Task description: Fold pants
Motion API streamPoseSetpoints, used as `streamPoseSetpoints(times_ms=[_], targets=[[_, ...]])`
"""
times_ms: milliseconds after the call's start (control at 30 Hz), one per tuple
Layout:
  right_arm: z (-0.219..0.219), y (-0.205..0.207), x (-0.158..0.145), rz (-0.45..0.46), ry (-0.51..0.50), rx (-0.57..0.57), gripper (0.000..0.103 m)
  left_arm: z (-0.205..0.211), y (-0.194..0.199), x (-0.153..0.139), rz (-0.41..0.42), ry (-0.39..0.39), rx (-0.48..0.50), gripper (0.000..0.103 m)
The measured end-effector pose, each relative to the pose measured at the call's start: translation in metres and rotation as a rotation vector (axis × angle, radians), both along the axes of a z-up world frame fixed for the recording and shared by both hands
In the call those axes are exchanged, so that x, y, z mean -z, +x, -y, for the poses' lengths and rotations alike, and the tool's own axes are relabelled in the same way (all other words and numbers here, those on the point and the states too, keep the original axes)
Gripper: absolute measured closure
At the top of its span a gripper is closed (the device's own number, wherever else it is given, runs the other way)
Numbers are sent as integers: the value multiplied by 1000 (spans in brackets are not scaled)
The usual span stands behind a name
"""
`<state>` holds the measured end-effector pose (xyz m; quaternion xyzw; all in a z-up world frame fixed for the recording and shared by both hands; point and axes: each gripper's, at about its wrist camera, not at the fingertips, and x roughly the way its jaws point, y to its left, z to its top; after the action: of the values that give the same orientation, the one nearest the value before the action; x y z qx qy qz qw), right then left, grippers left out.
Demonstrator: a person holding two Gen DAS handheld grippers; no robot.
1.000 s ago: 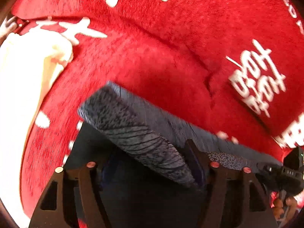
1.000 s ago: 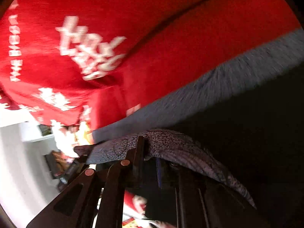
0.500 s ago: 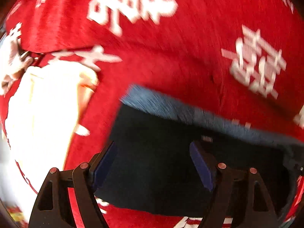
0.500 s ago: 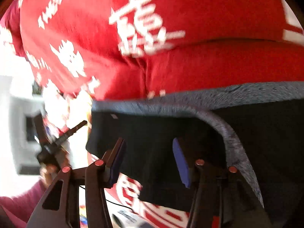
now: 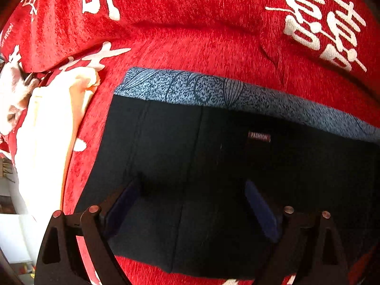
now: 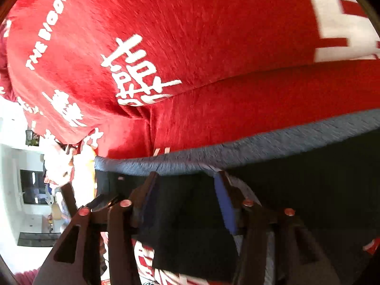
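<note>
Pants, dark navy knit with a speckled blue-grey waistband (image 5: pixel 237 95), lie folded flat on the red plush blanket with white characters (image 5: pixel 190 35); a small "FASHION" label (image 5: pixel 259 136) faces up just below the band. From my left gripper (image 5: pixel 192 204) I see jaws spread wide, nothing between the pads, hovering over the near part of the dark cloth. My right gripper (image 6: pixel 187 197) likewise shows jaws apart and empty, low over the cloth near the waistband corner; I can't tell whether the tips touch it. This view is motion-blurred. Judgement: one fold is laid and the next grasp is pending. To do it well I'd pinch both layers at matching corners, lift evenly, and keep edges aligned so the band stays straight. Cream-coloured cloth (image 5: pixel 47 142) sits to the left, apart from the pants.
</note>
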<state>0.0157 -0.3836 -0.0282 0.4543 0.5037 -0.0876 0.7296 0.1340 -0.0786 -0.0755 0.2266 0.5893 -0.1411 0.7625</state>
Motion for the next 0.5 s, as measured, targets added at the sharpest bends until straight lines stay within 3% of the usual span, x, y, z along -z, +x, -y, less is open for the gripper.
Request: streamPoseSetpoints(times_ms=[167, 367, 500], targets=[[-16, -58, -23, 7, 24, 64, 47, 8, -28, -17, -45, -14, 64, 10], [-38, -152, -29, -28, 39, 238, 45, 37, -87, -42, -108, -93, 263, 11], [-54, -225, -31, -75, 49, 379, 43, 70, -140, -53, -219, -194, 406, 11]])
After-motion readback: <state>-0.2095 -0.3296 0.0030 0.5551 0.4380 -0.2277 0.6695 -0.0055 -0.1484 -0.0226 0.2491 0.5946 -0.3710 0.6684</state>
